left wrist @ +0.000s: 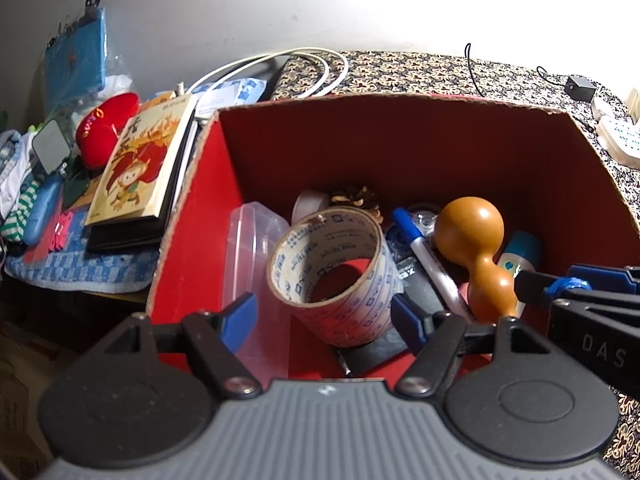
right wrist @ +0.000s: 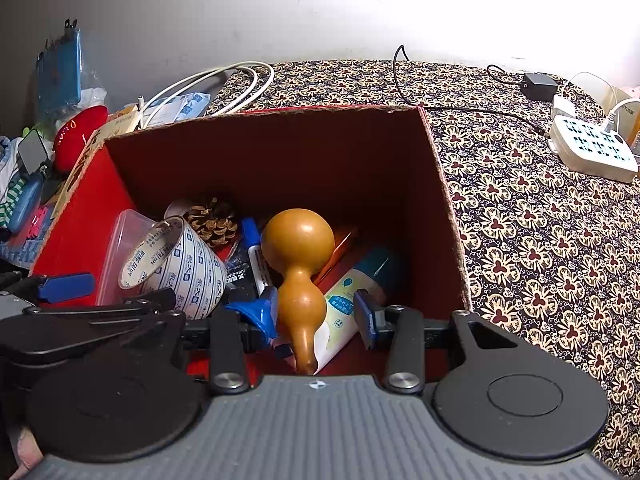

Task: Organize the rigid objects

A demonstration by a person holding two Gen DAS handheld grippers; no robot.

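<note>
Left hand-held gripper [left wrist: 324,312] open astride tape roll [left wrist: 332,272]; right hand-held gripper [right wrist: 320,318] open around gourd [right wrist: 300,264], box [right wrist: 280,148] at 12 o'clock.

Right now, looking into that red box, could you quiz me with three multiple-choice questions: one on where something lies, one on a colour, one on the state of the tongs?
1. Where is the pine cone?
A. on the patterned cloth
B. inside the red box, behind the tape roll
C. on the book

2. What colour is the gourd?
A. green
B. white
C. orange-brown

3. How do the left tongs stand?
A. open, on either side of the tape roll
B. shut on the marker
C. shut on nothing

Answers: 1 B, it sits against the box's far wall beyond the roll; 2 C, its glossy skin shows orange-brown in both views; 3 A, the blue pads stand apart beside the roll.
</note>
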